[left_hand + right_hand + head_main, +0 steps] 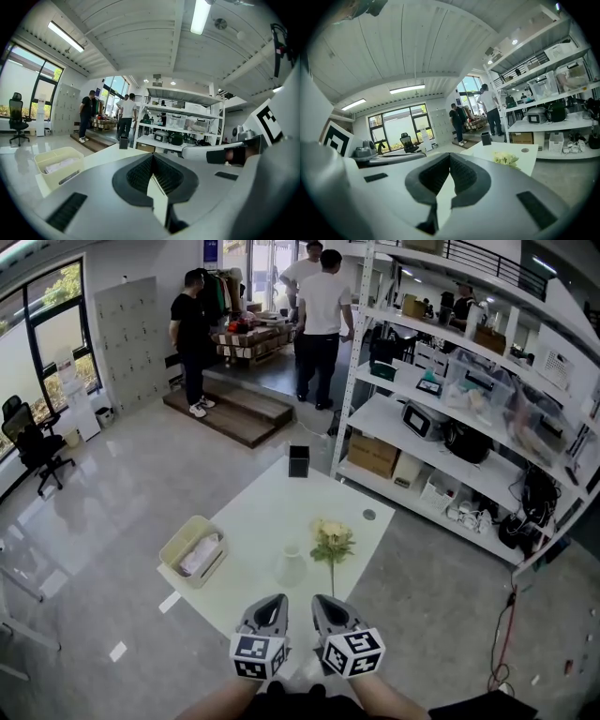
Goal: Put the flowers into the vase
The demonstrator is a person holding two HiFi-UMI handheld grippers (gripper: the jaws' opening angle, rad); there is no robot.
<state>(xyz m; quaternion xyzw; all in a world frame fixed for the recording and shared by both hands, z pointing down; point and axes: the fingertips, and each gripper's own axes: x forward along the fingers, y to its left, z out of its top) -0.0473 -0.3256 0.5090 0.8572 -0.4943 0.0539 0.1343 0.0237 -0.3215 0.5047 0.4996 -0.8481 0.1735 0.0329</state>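
Note:
A bunch of pale yellow flowers [332, 542] lies on the white table [272, 507], its green stem pointing toward me. A small white vase [291, 567] stands just left of it. My left gripper [273, 602] and right gripper [325, 602] hover side by side over the table's near edge, short of the vase and flowers. Both have their jaws shut with nothing between them. In the right gripper view the shut right gripper [450, 158] points at the table, with the flowers [506, 159] ahead to the right. In the left gripper view, the vase is hidden behind the shut left gripper [152, 157].
A beige basket [192, 550] [58, 164] holding white cloth sits at the table's left edge. A black box [298, 461] [486, 138] stands at the far end, with a small grey disc [368, 515] near the right edge. Metal shelving [441, 418] runs along the right. Three people [319, 320] stand beyond.

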